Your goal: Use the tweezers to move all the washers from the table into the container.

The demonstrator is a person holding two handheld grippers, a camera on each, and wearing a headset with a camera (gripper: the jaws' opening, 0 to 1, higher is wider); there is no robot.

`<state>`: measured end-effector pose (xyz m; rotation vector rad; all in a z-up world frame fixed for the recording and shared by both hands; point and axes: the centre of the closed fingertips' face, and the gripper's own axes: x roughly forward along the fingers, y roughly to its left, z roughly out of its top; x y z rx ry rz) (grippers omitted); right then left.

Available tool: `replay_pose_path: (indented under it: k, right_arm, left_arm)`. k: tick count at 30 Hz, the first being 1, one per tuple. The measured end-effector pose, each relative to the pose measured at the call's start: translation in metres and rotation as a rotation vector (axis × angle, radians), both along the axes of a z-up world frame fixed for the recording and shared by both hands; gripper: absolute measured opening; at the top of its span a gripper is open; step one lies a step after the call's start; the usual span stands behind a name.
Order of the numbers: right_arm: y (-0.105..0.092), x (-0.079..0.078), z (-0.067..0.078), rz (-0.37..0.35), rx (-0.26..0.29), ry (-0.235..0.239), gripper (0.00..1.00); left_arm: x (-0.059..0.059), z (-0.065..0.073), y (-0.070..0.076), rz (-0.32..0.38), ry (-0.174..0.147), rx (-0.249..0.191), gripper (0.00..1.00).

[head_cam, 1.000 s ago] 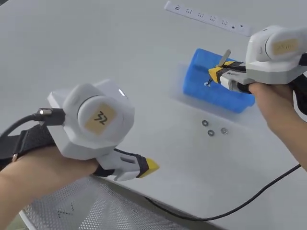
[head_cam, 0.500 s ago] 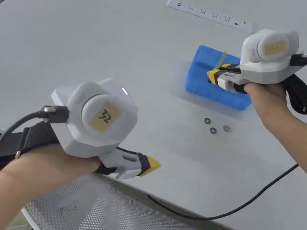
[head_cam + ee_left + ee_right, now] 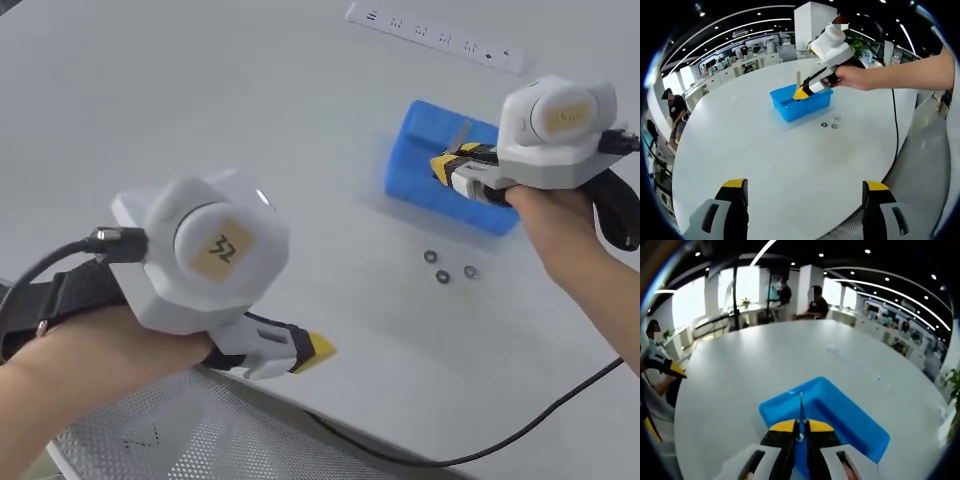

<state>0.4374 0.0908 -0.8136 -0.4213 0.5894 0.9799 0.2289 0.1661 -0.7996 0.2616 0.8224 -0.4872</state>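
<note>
The blue container point(image 3: 425, 170) stands on the white table, also seen in the left gripper view point(image 3: 800, 104) and close below the jaws in the right gripper view point(image 3: 845, 422). My right gripper point(image 3: 441, 164) hovers over its near side, shut on metal tweezers point(image 3: 462, 134) whose thin tip point(image 3: 801, 402) points forward over the bin. Three small washers point(image 3: 443, 270) lie on the table just in front of the container point(image 3: 830, 124). My left gripper point(image 3: 312, 349) is held low at the near left, open, with nothing between its jaws point(image 3: 804, 200).
A white power strip point(image 3: 435, 38) lies at the far edge. A black cable point(image 3: 520, 415) runs across the near right of the table point(image 3: 200, 110). A perforated metal surface point(image 3: 170, 430) sits below the near table edge. People stand around distant benches.
My right gripper with the tweezers has shifted slightly right over the container and the tweezers now stick up less. The left gripper and the three washers stay where they were.
</note>
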Motion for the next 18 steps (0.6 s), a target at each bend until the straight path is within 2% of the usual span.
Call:
replay_pose_path:
  k: [7, 10, 14, 18]
  right_arm:
    - [-0.003, -0.003, 0.02, -0.016, 0.038, -0.018, 0.03]
    - [-0.004, -0.013, 0.038, -0.018, 0.075, -0.034, 0.03]
    - [-0.015, -0.02, 0.051, -0.034, 0.099, -0.05, 0.03]
    - [-0.016, -0.038, 0.06, -0.03, 0.126, -0.037, 0.03]
  left_arm:
    - [0.001, 0.0, 0.0, 0.0, -0.002, 0.0, 0.97]
    - [0.001, 0.001, 0.0, -0.001, -0.002, -0.005, 0.97]
    - [0.0, 0.001, 0.0, -0.007, -0.003, 0.001, 0.97]
    - [-0.002, 0.0, -0.001, -0.013, 0.006, 0.003, 0.97]
